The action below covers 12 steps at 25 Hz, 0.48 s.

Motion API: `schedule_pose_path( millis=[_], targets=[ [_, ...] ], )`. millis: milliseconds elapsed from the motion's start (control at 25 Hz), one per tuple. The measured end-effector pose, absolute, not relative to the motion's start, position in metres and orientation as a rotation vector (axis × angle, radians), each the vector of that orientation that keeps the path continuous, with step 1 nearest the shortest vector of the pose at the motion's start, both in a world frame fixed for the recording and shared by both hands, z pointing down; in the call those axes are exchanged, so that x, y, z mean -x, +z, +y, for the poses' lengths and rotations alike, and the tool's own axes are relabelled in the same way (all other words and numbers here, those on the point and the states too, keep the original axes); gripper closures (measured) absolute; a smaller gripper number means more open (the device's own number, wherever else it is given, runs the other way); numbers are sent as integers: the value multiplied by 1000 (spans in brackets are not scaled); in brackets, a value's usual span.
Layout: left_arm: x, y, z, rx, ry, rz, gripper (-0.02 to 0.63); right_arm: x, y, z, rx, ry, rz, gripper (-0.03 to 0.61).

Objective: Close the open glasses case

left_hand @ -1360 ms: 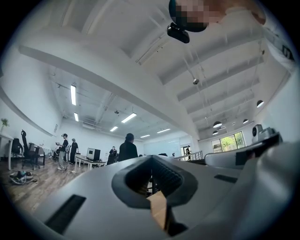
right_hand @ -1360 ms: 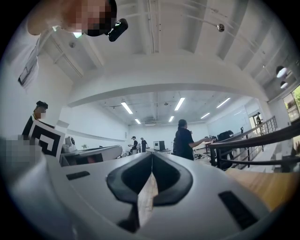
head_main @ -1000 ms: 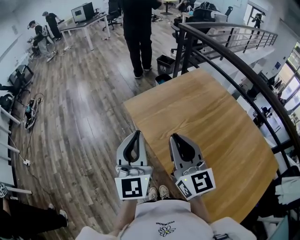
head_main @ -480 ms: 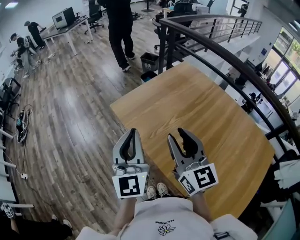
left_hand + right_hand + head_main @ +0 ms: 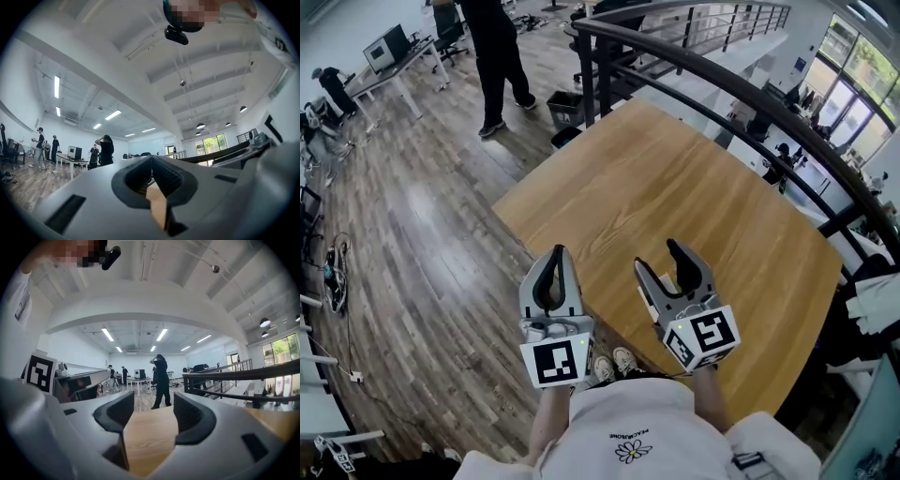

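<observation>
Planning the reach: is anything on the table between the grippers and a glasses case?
No glasses case shows in any view. Nothing visible lies on the light wooden table ahead of the left gripper or the right gripper.

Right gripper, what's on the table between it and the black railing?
Nothing: the head view shows only bare wooden table between the right gripper and the black railing. Its jaws have just been opening, with nothing between them.
</observation>
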State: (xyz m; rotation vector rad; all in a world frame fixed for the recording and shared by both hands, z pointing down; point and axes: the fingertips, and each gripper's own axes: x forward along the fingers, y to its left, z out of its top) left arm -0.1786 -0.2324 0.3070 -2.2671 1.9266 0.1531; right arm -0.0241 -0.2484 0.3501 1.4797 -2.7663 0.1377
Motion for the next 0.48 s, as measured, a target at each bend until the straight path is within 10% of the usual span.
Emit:
schedule_pose_path(
  millis=[480],
  targets=[
    [156,316,-237,2332,151,1885,595,-37,462,-243,-1493,352,-2494,314]
  ],
)
